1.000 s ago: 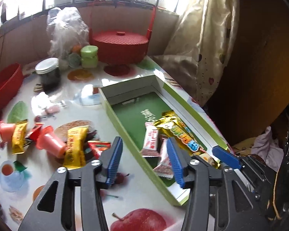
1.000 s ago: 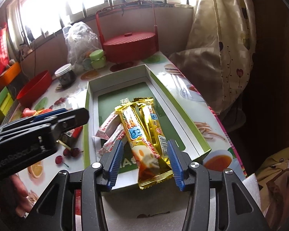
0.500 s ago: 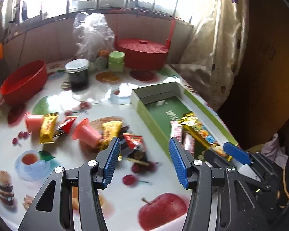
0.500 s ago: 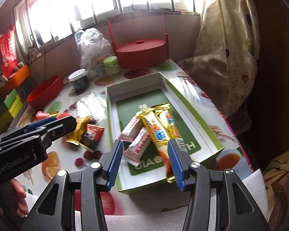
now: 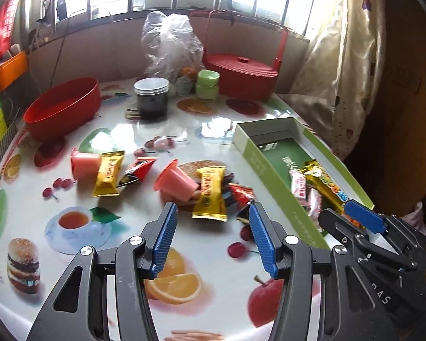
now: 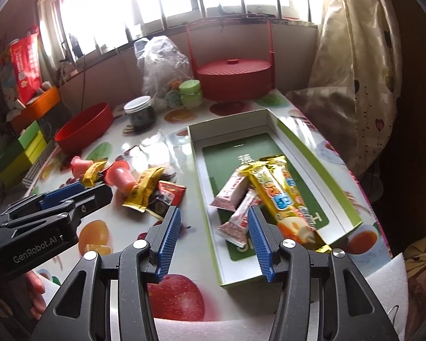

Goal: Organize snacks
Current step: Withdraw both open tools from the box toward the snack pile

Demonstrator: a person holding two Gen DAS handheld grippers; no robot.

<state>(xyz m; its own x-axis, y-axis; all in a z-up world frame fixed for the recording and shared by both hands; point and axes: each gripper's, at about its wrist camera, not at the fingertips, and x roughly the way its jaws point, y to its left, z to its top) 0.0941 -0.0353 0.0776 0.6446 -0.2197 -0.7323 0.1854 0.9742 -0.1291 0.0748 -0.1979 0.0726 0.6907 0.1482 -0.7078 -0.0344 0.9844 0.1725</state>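
Left gripper [image 5: 211, 236] shifts from green box [image 5: 265, 167] toward loose snacks, fingers half-open, empty; right gripper [image 6: 213, 240] likewise empty; centre over yellow packet [image 5: 210, 196] before closing.

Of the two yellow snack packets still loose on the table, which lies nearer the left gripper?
The yellow packet leaning on the tipped pink jelly cup, just ahead of the open left gripper. The other yellow packet lies farther off to the left, against the second pink cup.
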